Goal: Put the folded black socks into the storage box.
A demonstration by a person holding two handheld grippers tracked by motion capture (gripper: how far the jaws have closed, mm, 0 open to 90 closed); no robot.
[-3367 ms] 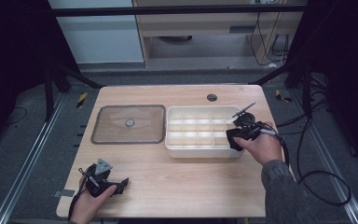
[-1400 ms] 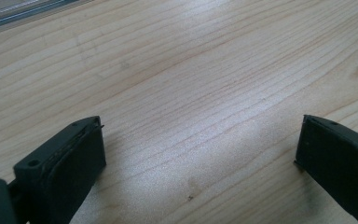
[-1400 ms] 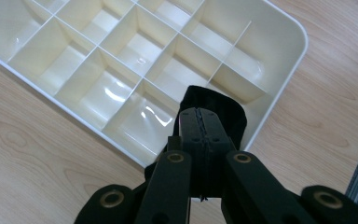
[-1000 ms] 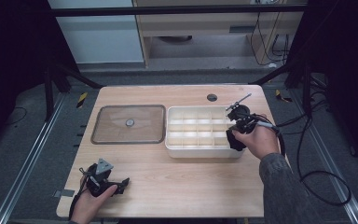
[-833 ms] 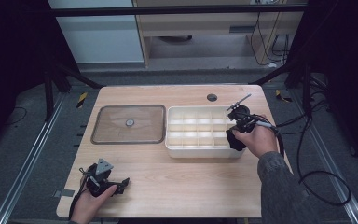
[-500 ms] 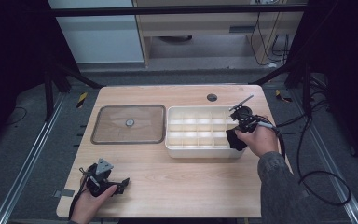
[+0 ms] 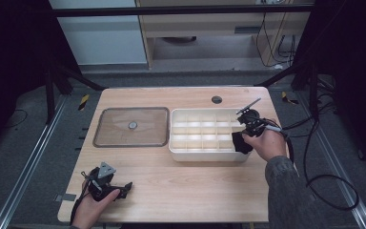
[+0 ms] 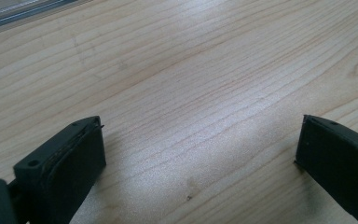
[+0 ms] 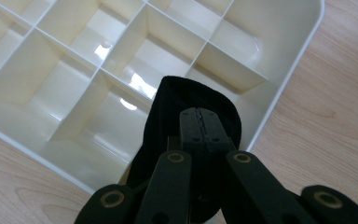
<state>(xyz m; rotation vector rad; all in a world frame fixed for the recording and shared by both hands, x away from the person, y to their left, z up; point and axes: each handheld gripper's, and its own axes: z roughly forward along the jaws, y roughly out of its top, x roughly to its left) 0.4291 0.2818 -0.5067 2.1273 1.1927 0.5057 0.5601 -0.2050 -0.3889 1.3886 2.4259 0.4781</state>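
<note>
My right gripper [image 7: 242, 141] hangs over the near right corner of a cream compartment tray [image 7: 205, 153], shut on a black cloth [image 7: 239, 143]. In the right gripper view the jaws [image 9: 200, 125] are pressed together, and the rolled black cloth [image 9: 165, 109] bulges around them and hangs into a corner compartment of the tray [image 9: 289, 70]. The compartments I can see hold nothing. My left gripper [image 7: 123, 189] rests on the table near its front left edge. Its fingers [image 8: 65, 158] stand wide open over bare wood.
A clear flat lid with a small round knob [image 7: 132, 125] lies left of the tray. A round cable hole [image 7: 216, 99] sits near the table's far edge. Cables trail off the right side [image 7: 314, 186]. Bare wood [image 7: 186, 186] stretches between the hands.
My right gripper has sunk a little with the black cloth, closer to the tray's near right corner. The left hand has stayed in place.
</note>
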